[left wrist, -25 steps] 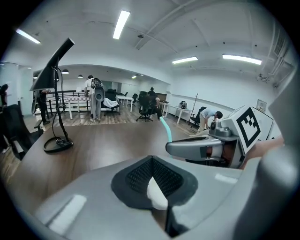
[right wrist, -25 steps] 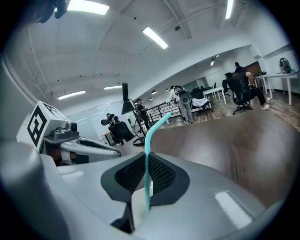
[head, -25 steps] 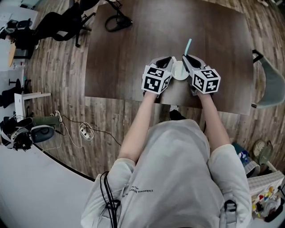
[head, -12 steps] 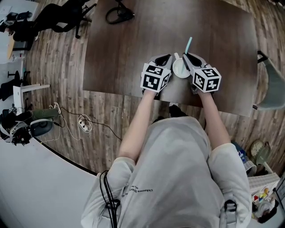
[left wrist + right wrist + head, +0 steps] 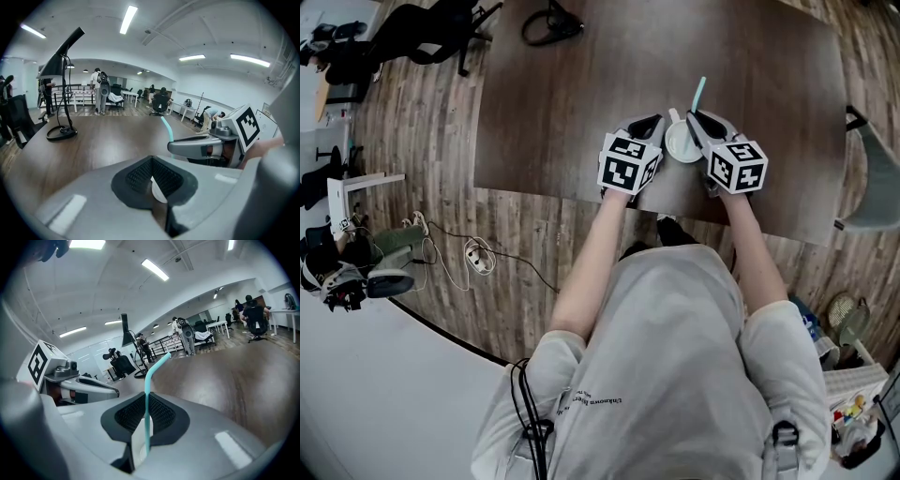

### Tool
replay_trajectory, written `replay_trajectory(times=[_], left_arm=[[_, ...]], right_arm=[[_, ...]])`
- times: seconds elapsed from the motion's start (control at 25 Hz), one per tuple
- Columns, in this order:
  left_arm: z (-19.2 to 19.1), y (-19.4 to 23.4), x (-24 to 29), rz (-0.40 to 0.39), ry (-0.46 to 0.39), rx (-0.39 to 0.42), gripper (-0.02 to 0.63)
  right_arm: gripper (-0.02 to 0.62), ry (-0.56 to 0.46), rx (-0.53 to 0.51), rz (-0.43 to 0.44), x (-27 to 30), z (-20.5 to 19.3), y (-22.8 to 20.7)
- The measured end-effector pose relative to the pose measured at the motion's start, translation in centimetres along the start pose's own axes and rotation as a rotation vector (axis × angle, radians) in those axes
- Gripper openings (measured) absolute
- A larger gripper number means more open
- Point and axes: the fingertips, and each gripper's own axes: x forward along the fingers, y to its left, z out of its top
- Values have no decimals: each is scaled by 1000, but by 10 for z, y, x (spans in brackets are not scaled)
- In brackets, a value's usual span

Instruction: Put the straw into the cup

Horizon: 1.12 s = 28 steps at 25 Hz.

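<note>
A white lidded cup (image 5: 682, 145) stands near the front edge of the dark wooden table (image 5: 562, 103), between my two grippers. My left gripper (image 5: 654, 125) is at its left side and shut on the cup; in the left gripper view a white piece of the cup (image 5: 158, 191) shows between the pads of the left gripper (image 5: 154, 180). A teal bendy straw (image 5: 698, 94) rises from the cup's far right side. My right gripper (image 5: 694, 120) is shut on the straw (image 5: 146, 408), which runs upright between the pads of the right gripper (image 5: 146, 420).
A black desk lamp with a coiled cable (image 5: 551, 23) stands at the table's far edge, far left in the left gripper view as the lamp (image 5: 61, 93). A grey chair (image 5: 872, 187) is at the right. Cables and gear lie on the floor (image 5: 412, 253) at the left.
Both grippers, the cup and the straw have shifted a little away from the table's front edge. Both grips look the same.
</note>
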Motion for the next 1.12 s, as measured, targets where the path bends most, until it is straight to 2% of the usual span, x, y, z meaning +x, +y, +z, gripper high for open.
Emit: replay_trajectory(times=[0.28,0.76,0.96,1.12], left_arm=[[0,4,-2,19,-28,-24,0],[-8,10,-11,30,-29,-38,1],[-9,9,-13,31,-30,-36,2],[-12,12,-22,39,-37,-37,0]], right_arm=[[49,18,11,8,1,-7,-2],[52,78,-68,-6,6,-13,2],[81,87,-70,-19,7,-16,2],[131,102,-70,-45,7,-19,2]])
